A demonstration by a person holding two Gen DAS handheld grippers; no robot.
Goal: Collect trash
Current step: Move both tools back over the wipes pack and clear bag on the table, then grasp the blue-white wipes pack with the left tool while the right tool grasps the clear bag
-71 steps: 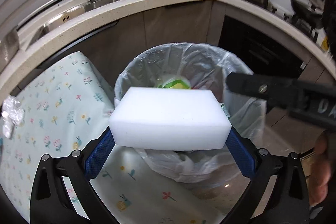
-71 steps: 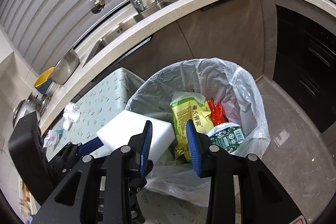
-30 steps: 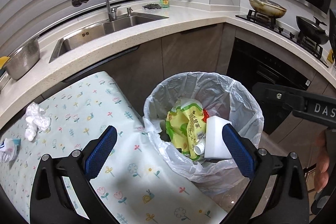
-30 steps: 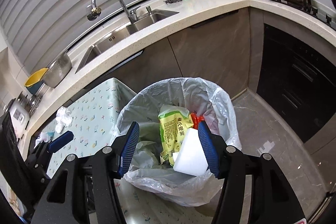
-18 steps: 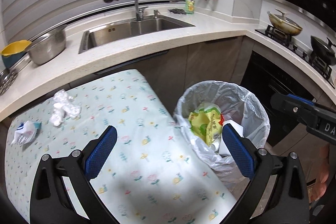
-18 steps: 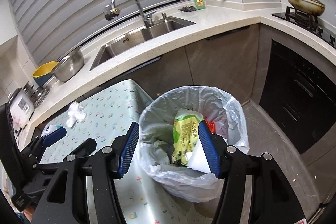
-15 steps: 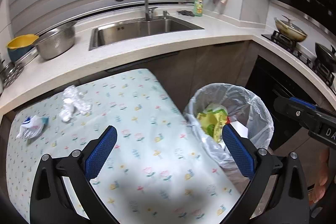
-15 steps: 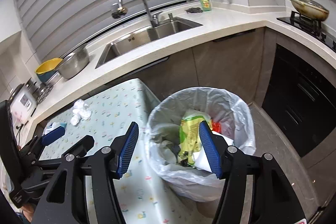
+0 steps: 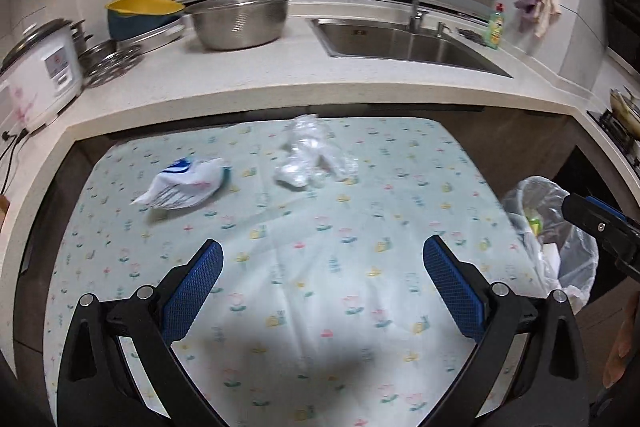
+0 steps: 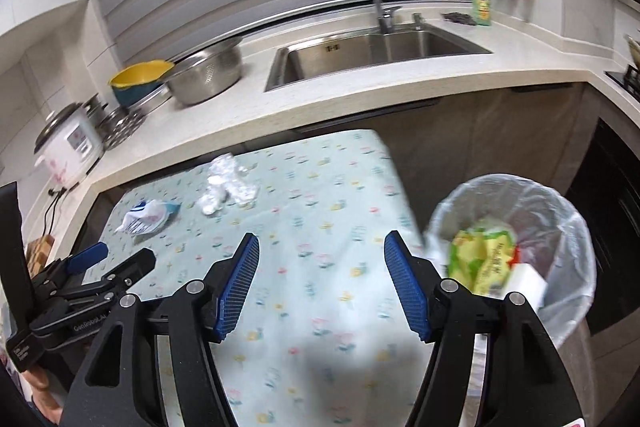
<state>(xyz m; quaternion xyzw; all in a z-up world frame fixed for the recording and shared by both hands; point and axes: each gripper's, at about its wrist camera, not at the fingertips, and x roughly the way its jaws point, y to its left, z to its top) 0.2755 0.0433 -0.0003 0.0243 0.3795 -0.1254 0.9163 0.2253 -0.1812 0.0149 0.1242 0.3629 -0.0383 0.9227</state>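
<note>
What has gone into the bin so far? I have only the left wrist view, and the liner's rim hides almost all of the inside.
Observer: The right wrist view looks down into the trash bin. A yellow-green snack bag lies in the middle.
Operator: Is the white block in there too?
Observer: Yes, a white foam block rests against the snack bag, on the near side.
Operator: Are the right tongs carrying anything?
Observer: No. The right tongs are open and empty, above the floral tablecloth. A bit of red wrapper also shows beside the snack bag.
</note>
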